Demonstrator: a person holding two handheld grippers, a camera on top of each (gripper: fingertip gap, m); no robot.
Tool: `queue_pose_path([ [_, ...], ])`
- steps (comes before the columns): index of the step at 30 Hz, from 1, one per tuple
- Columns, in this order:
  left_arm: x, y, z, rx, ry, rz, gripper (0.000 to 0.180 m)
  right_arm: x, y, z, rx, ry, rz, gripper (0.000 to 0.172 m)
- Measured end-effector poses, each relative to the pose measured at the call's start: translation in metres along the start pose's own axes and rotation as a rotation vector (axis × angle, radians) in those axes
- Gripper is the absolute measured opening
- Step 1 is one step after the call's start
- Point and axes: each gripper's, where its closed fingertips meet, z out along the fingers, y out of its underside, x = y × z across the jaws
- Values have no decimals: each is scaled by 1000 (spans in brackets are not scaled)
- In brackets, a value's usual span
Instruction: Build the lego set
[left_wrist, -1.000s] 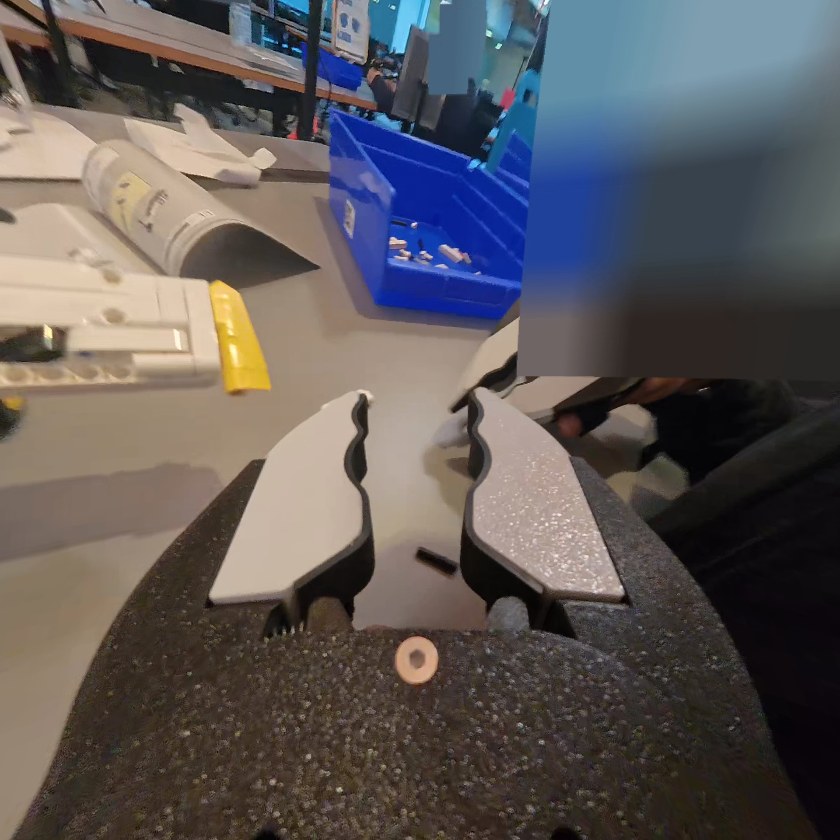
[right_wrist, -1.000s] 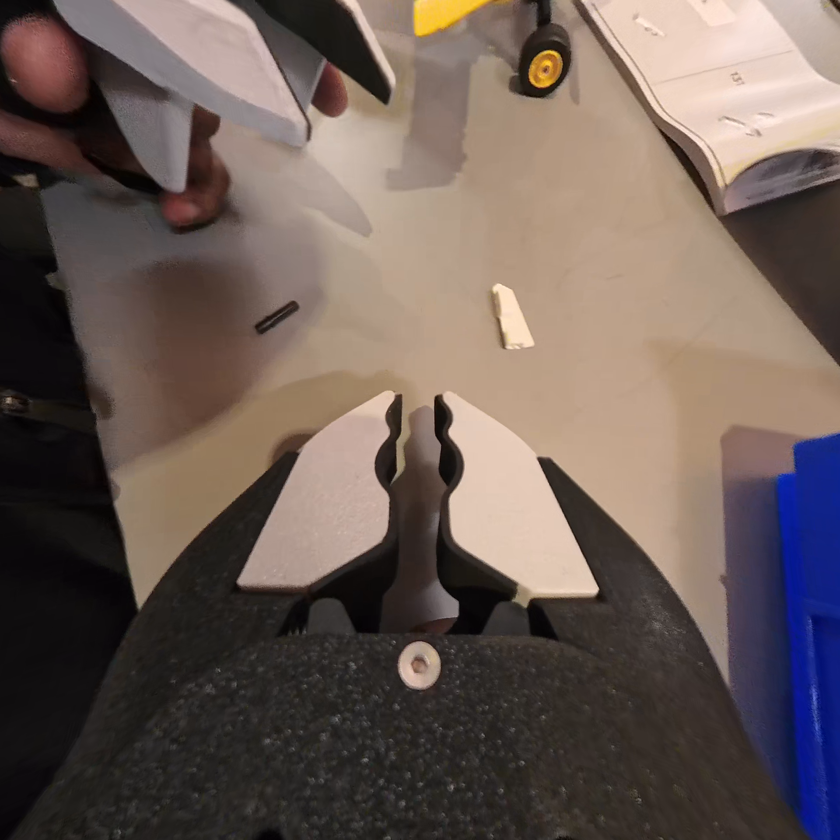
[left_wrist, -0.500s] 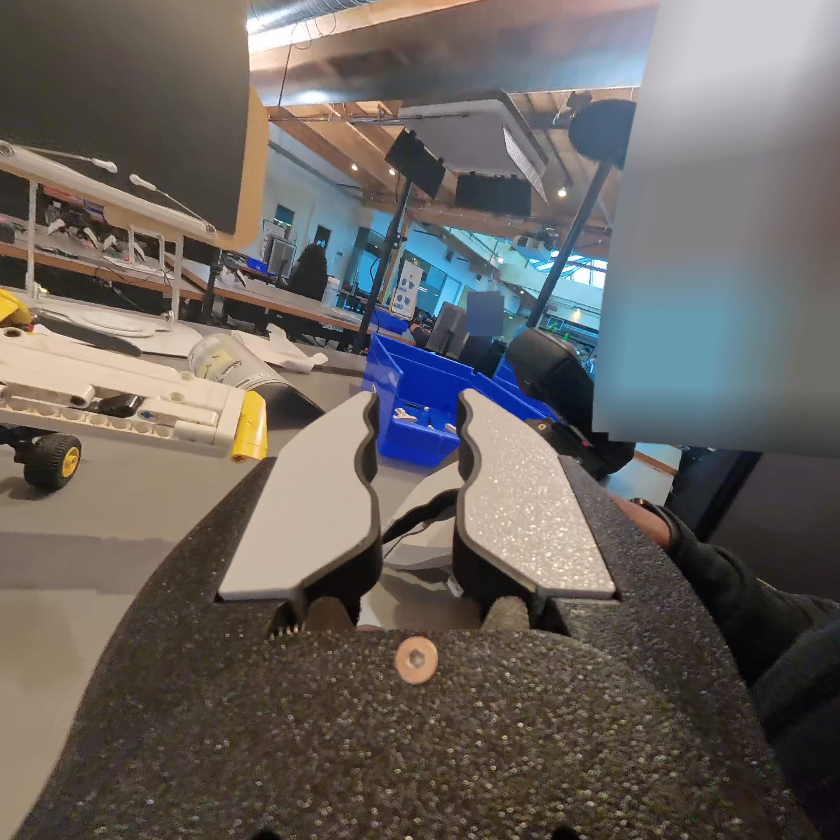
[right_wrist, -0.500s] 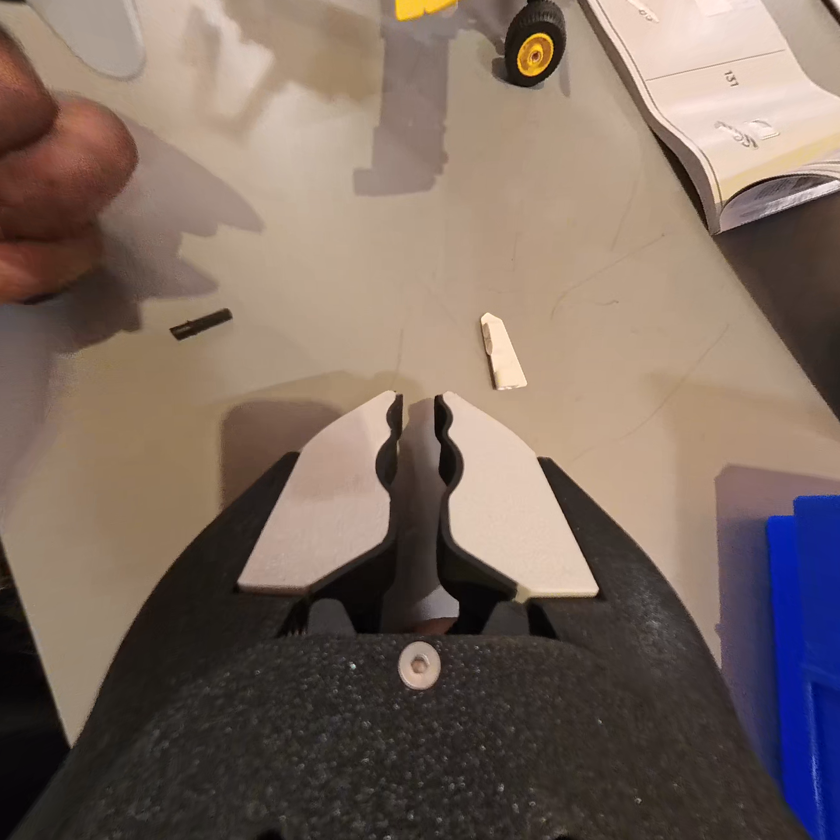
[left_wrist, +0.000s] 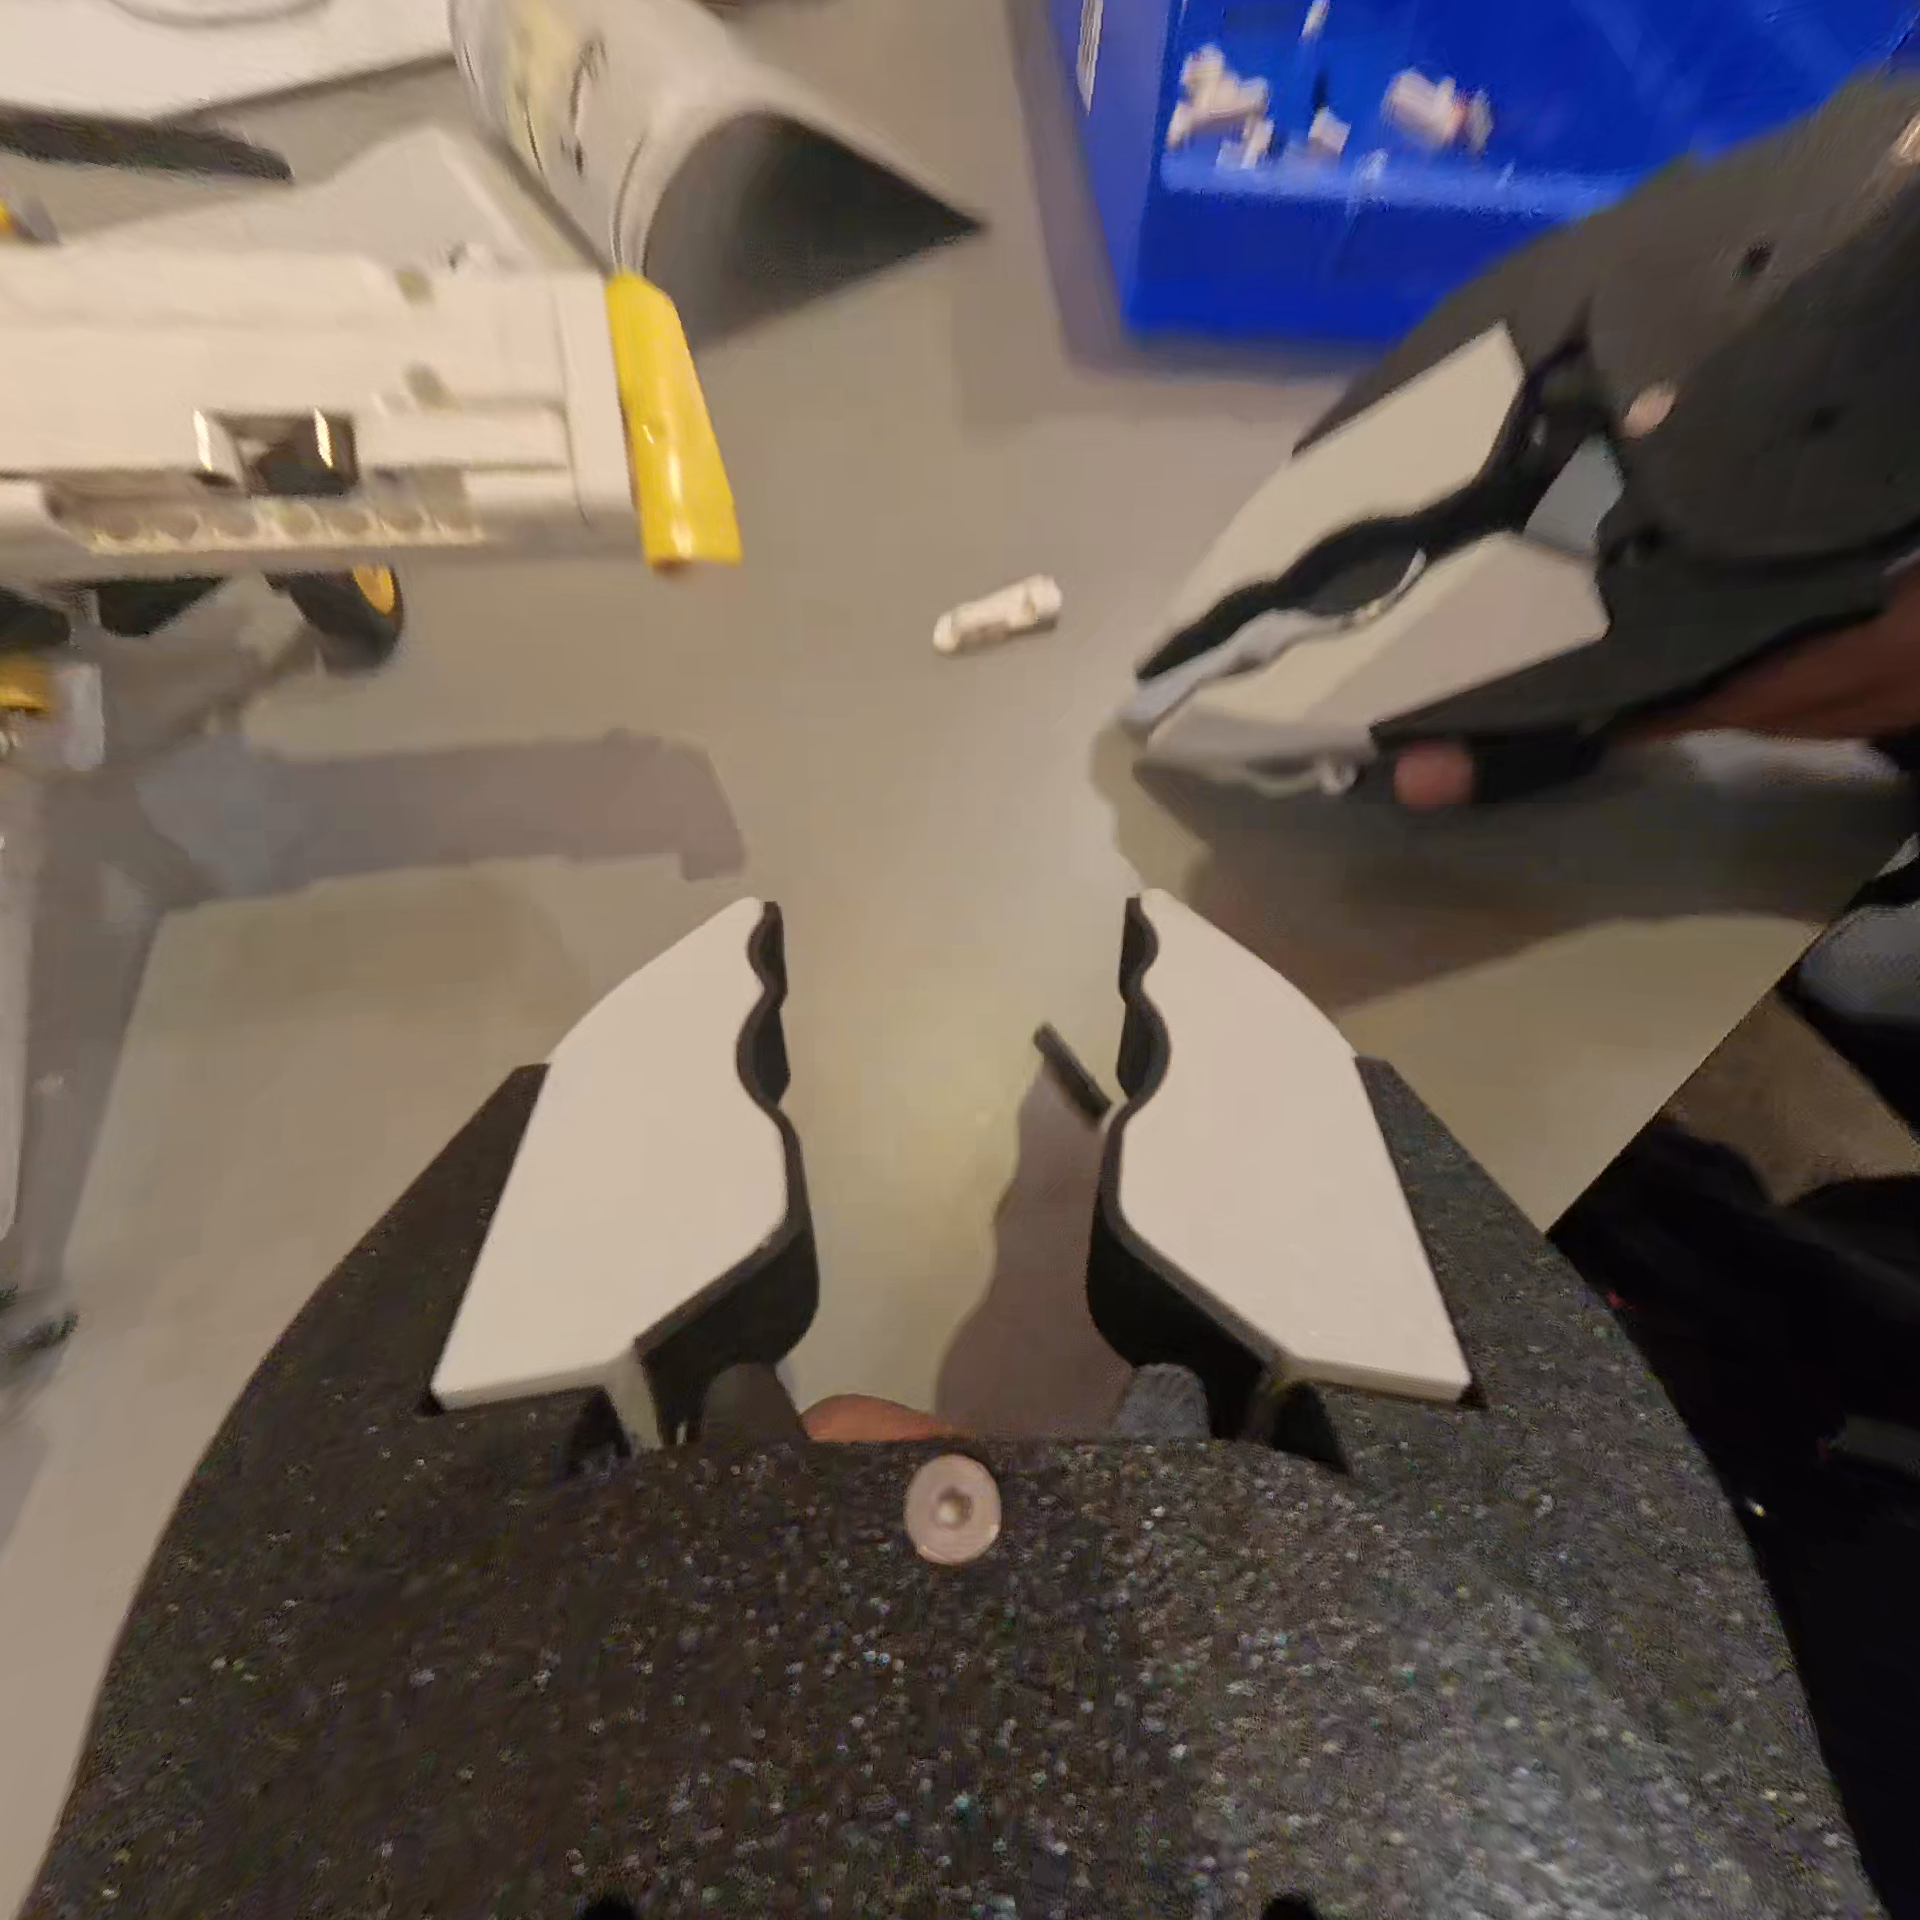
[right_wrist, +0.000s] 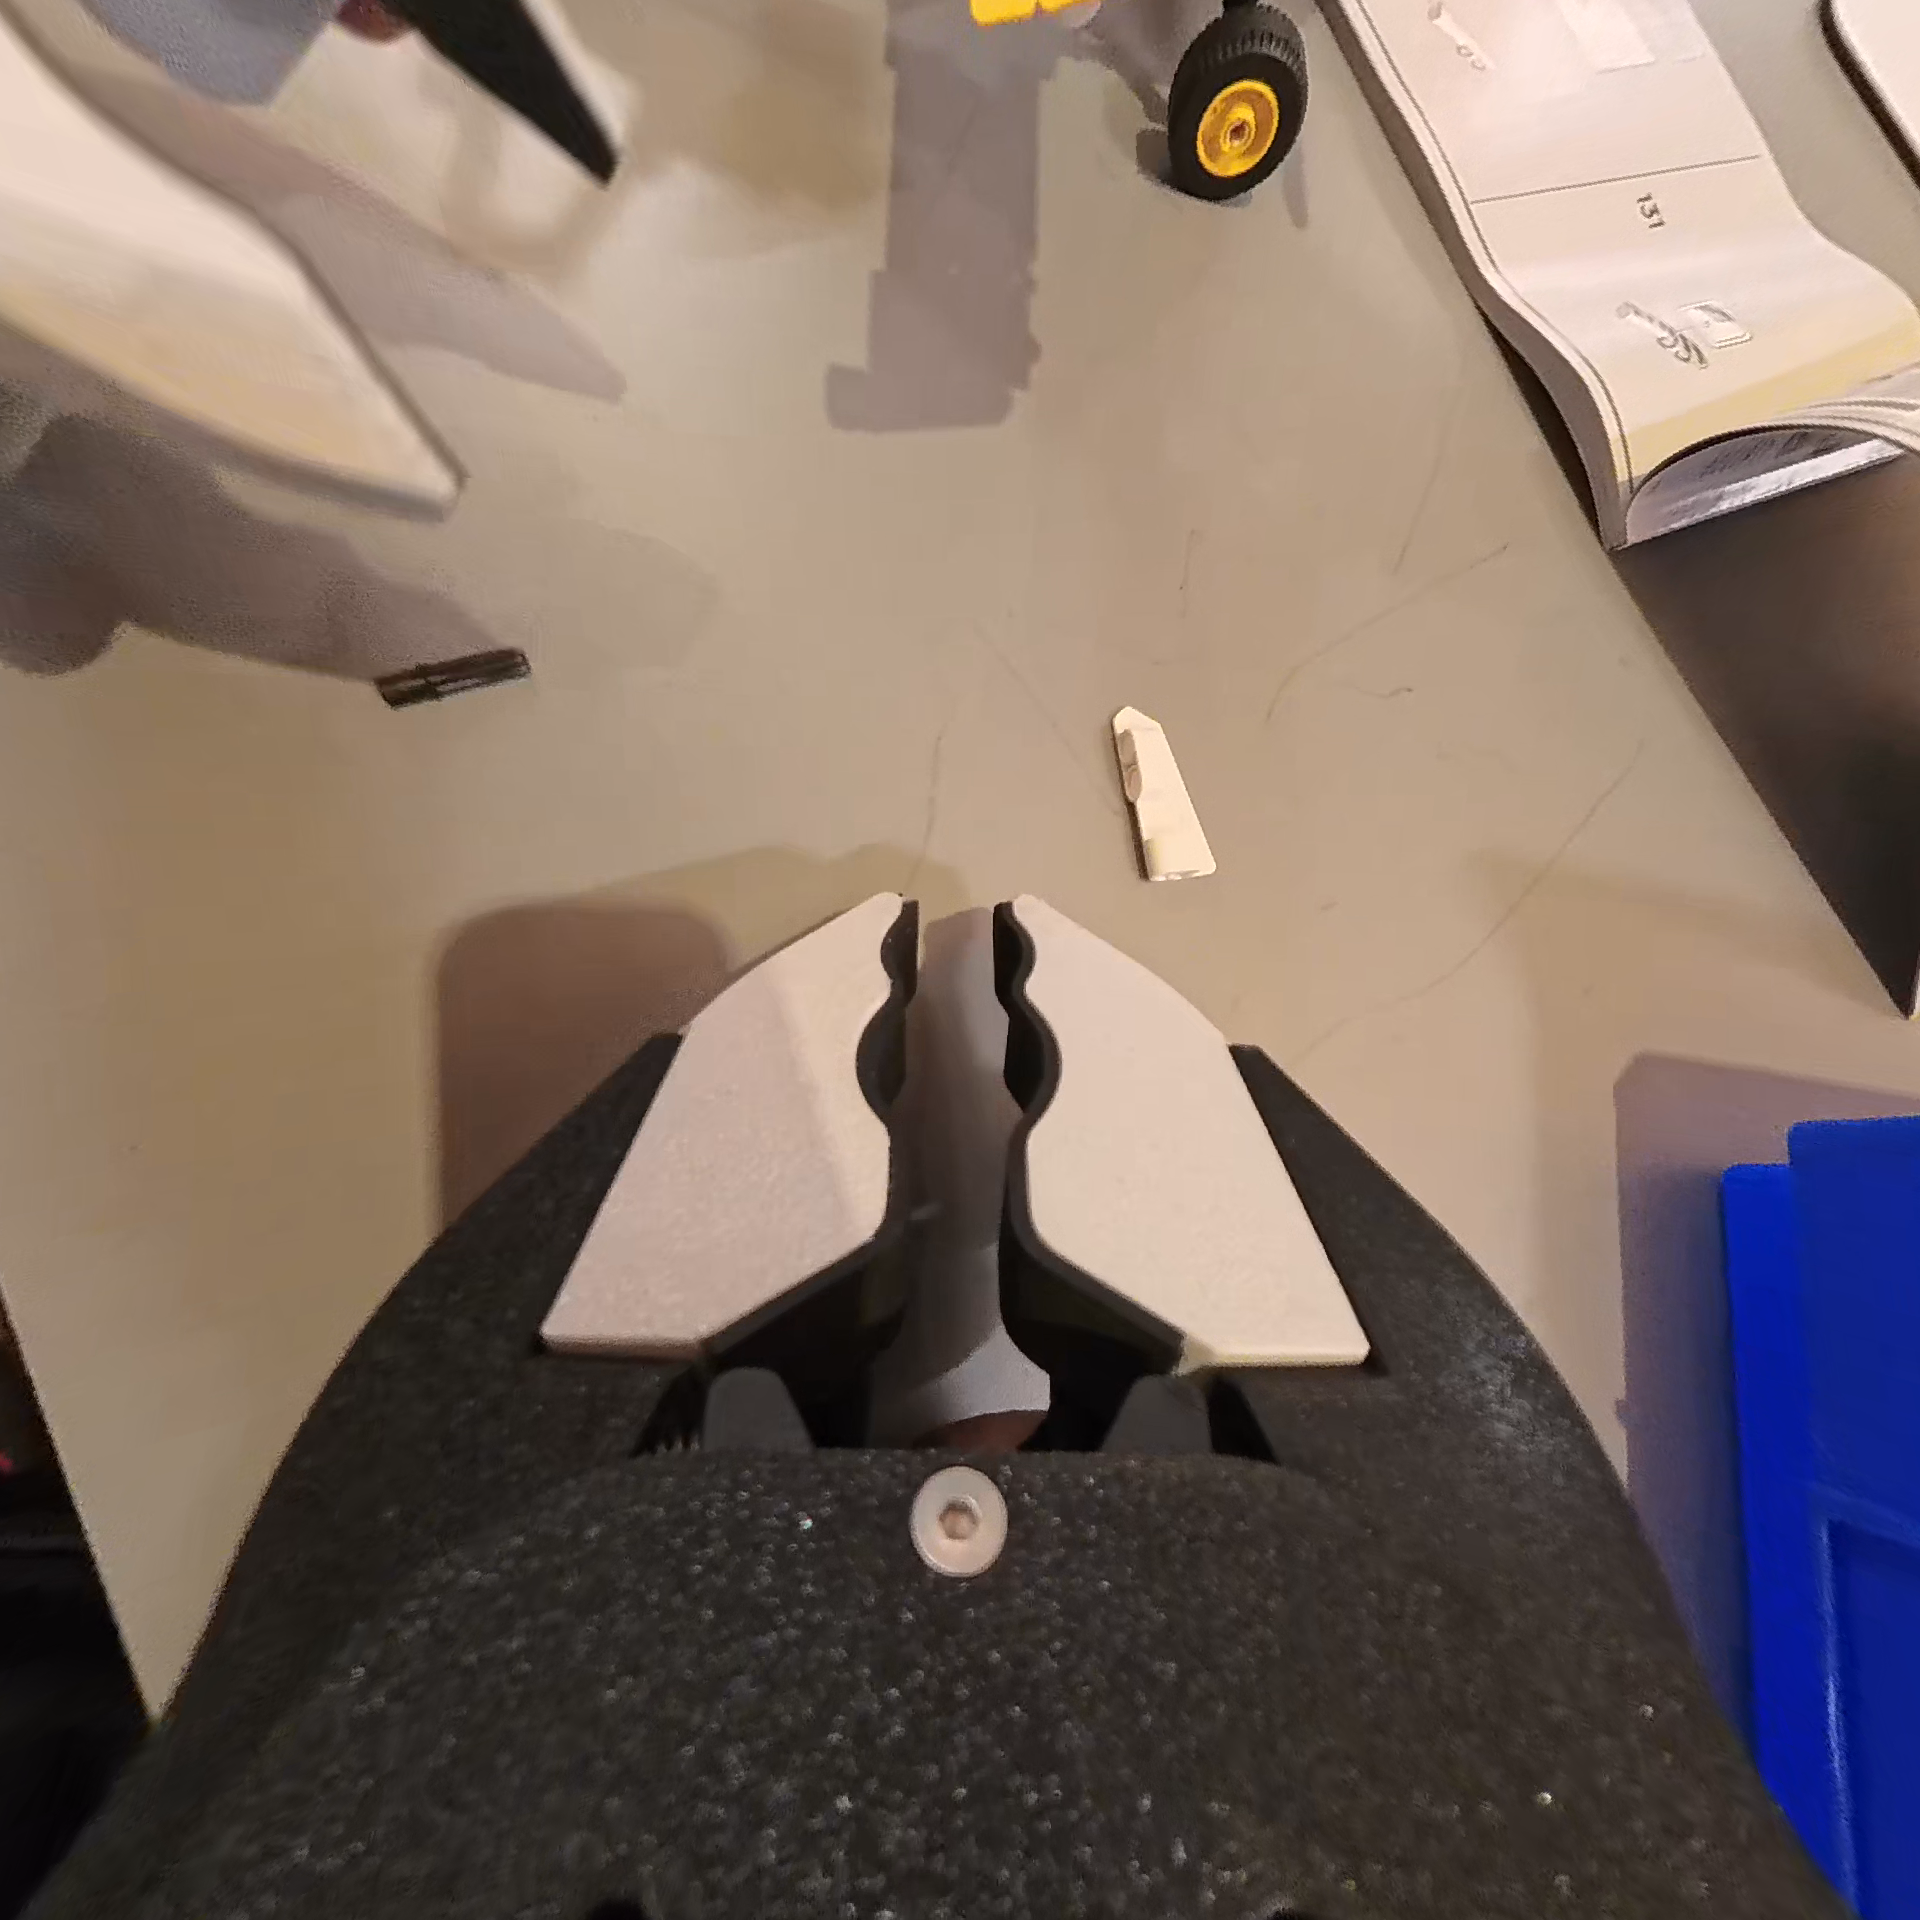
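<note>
While my left jaws (left_wrist: 948, 914) are gaping wide over a black pin (left_wrist: 1072, 1070), my right jaws (right_wrist: 956, 914) are pinching a grey piece (right_wrist: 961, 1091). The pin is looking tiny, stiff and slippery, so I am judging its middle best.

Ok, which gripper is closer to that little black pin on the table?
Left. The left gripper is open over the black pin, which shows between its fingers beside the right one. The right gripper is apart, the pin ahead and off to its left.
</note>
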Motion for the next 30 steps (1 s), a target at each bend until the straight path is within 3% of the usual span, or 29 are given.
queue_pose_path([
  [7, 16, 33, -6, -146, -122, 29, 54, 5, -2, -3, 56, 20, 10, 13],
  [13, 20, 53, 5, -218, -164, 66, 35, 5, -1, -5, 94, 15, 19, 12],
  [17, 30, 50, 9, -199, -137, 123, 5, 9, 1, -11, 115, 35, 11, 11],
  [23, 34, 43, 19, -199, -11, 269, 4, 26, 5, -35, 189, 47, 7, 11],
  [30, 60, -18, 39, 70, 361, 466, 4, 41, -3, -63, 342, -79, -91, 13],
])
